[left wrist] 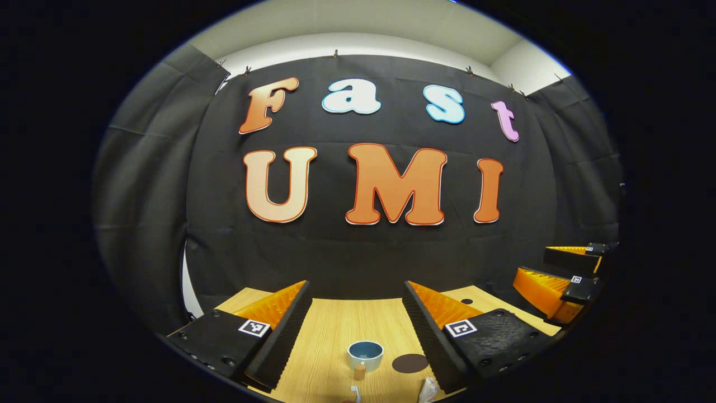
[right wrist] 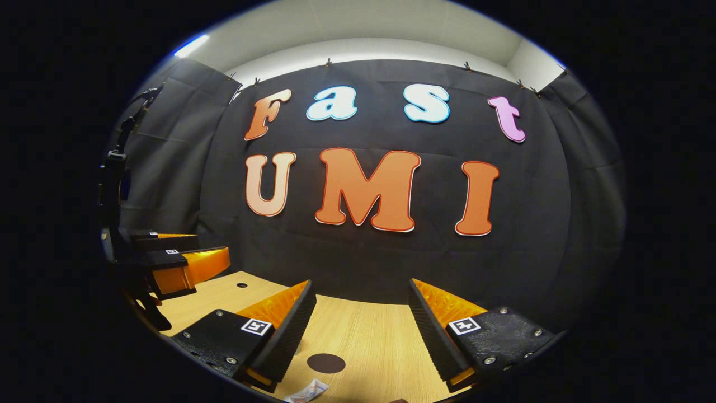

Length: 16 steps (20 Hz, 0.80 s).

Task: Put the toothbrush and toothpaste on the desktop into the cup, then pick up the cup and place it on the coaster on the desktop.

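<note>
— Wooden desktop (left wrist: 330, 341) against black cloth wall. Left to right in left gripper view?
— Left gripper (left wrist: 356, 330) spread wide, gripping nothing. Between fingers: cup (left wrist: 365, 355), upright, brown cap touching its near side. Toothbrush (left wrist: 353, 393) cut off at bottom edge. Dark round coaster (left wrist: 410, 363) just right of cup. Toothpaste (left wrist: 428, 389) half hidden.
— Right gripper view?
— Right gripper (right wrist: 362, 327) equally wide, empty. Coaster between fingers; toothpaste clipped below.
</note>
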Tool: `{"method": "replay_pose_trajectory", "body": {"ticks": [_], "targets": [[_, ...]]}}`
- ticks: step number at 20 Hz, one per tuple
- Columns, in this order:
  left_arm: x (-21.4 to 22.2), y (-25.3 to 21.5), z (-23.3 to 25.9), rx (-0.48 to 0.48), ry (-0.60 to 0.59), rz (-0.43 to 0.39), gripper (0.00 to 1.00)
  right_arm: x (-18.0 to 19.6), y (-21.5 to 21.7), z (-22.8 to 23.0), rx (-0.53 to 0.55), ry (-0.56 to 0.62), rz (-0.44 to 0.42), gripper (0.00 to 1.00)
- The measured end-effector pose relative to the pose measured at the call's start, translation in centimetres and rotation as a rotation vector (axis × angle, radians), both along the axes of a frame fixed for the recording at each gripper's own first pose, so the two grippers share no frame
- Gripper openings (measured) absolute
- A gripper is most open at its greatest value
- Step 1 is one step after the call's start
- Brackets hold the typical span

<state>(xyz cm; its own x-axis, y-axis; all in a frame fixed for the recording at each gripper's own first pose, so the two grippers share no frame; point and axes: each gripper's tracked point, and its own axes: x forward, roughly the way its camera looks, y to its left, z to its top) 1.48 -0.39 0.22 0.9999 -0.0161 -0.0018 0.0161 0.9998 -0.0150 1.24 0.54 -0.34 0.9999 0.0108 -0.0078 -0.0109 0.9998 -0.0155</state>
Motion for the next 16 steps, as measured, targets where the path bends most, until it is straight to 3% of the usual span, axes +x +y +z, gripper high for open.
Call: {"method": "replay_pose_trajectory", "body": {"ticks": [10,16], "targets": [[1.1,0.3,-0.4,-0.002,0.014,0.001,0.96,1.4,-0.2,-0.8,-0.010,0.014,0.001,0.99],[2.1,0.3,-2.0,0.003,0.080,0.005,0.98,2.4,-0.5,-4.0,-0.001,0.128,-0.011,0.99]]}}
